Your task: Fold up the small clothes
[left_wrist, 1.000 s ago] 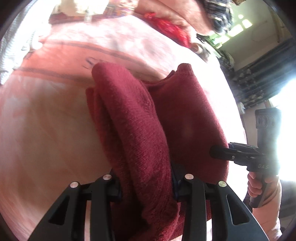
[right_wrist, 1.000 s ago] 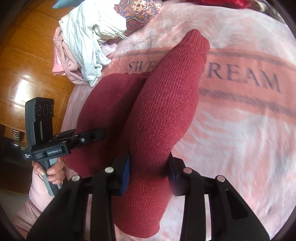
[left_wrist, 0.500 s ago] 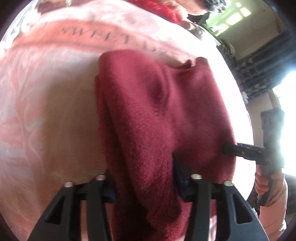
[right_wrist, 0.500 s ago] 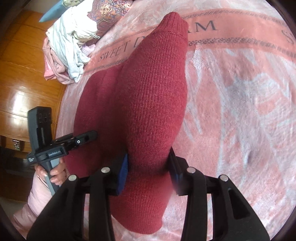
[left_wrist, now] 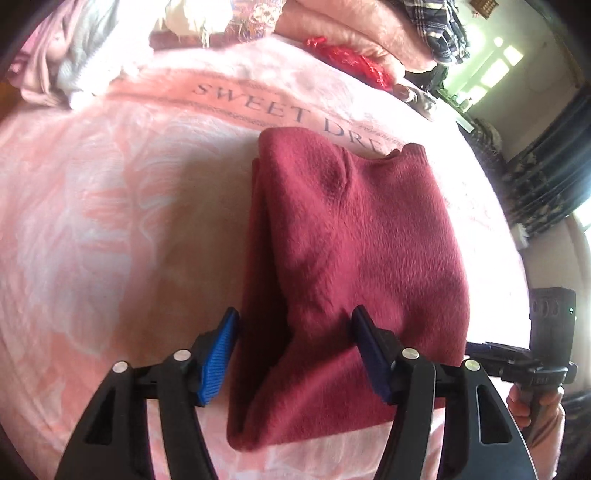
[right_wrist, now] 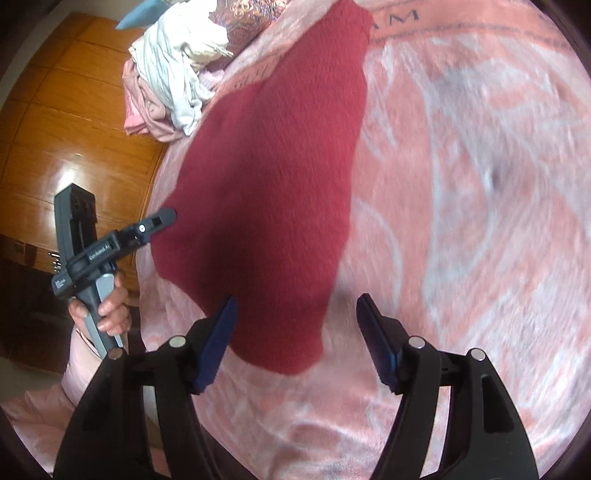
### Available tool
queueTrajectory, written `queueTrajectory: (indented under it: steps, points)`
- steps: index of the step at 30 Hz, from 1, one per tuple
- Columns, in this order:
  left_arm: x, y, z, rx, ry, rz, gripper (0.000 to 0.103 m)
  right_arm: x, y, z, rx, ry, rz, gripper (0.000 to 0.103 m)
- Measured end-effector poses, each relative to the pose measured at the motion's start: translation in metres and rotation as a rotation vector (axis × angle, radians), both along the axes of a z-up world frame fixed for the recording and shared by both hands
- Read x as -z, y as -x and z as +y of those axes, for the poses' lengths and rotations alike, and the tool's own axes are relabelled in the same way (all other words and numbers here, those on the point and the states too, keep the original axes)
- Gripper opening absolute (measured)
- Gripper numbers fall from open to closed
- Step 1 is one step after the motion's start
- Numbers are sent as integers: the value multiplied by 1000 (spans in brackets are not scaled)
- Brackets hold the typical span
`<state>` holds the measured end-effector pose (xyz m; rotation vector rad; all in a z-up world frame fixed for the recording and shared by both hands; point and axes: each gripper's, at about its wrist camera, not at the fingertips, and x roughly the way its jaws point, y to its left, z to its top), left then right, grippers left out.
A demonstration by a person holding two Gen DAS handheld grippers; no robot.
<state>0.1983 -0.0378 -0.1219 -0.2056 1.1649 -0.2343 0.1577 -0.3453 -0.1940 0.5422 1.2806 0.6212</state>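
Note:
A dark red knitted sweater (left_wrist: 351,240) lies folded on the pink blanket (left_wrist: 110,221), just below the words "SWEET DREAM". My left gripper (left_wrist: 295,332) is over its near end. Its jaws are opening, the cloth lies loose between them, and the left pad (left_wrist: 218,354) is clear of the fabric. In the right wrist view the sweater (right_wrist: 273,166) stretches away flat. My right gripper (right_wrist: 295,317) hangs over its near corner with jaws opening and nothing pinched. Each gripper shows in the other's view: the left gripper (right_wrist: 162,218) at the sweater's left edge, the right gripper (left_wrist: 480,347) at its right edge.
A heap of pale and pink clothes (right_wrist: 177,62) sits at the blanket's far left corner, also in the left wrist view (left_wrist: 74,66). A red cloth (left_wrist: 347,62) and a plaid garment (left_wrist: 439,29) lie at the far edge. Wooden panels (right_wrist: 74,129) stand beyond the bed's left side.
Both grippers held raised folds of the sweater and carried them over. Both have now let go with jaws spread, and the sweater has dropped flat on the blanket.

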Motion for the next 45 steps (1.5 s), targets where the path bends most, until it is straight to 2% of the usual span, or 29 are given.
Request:
queueTrajectory:
  steps: [1,2,4,5,8,11,13,17,21,24,26,28,31,34,36,38,40,42,44,45]
  points:
    - [2,-1,-5,-5,-48,3,67,3,2,0,0,-2,6,59]
    - [7,-3,-6,-15,-90,10,69,7,2,1,0,-23,19,46]
    - [18,-7,-6,-18,-122,25,73,13,1,4,-3,-69,40,28]
    - [23,-9,-6,-22,-132,30,78,13,1,7,-4,-50,34,24]
    - [29,-4,10,-37,-101,44,79,1,7,12,-29,35,-20,17]
    - [33,-5,15,-44,-54,68,83,-1,12,13,-12,82,-31,15]
    - [38,-4,13,-28,-78,53,88,10,12,14,18,84,1,16]
    - [38,-2,19,-64,-16,88,86,6,14,10,57,59,-4,20]
    - [13,13,12,-49,-95,30,80,-15,35,1,98,111,-52,21]
    - [-14,36,4,-59,-184,-61,79,-35,51,4,111,123,-93,22]
    - [-24,49,0,-54,-202,-117,81,-46,58,14,102,146,-119,22]
    - [-27,60,-5,-52,-223,-140,81,-50,58,27,96,179,-131,22]
    - [-15,59,-6,-41,-218,-104,81,-46,53,37,112,194,-108,21]
    - [8,51,0,-64,-232,-40,79,-33,50,40,135,255,-75,21]
    - [25,48,3,-66,-229,3,81,-17,47,38,161,256,-37,17]
    - [40,46,9,-69,-193,32,84,-10,46,35,186,252,-22,10]
    - [43,48,17,-89,-137,42,85,-12,48,32,205,238,-16,10]
    - [37,52,23,-92,-95,49,85,-22,54,32,214,261,-31,19]
    - [30,57,24,-78,-119,39,85,-36,64,30,234,312,-60,60]
    - [25,62,24,-74,-144,31,87,-45,70,30,243,327,-86,60]
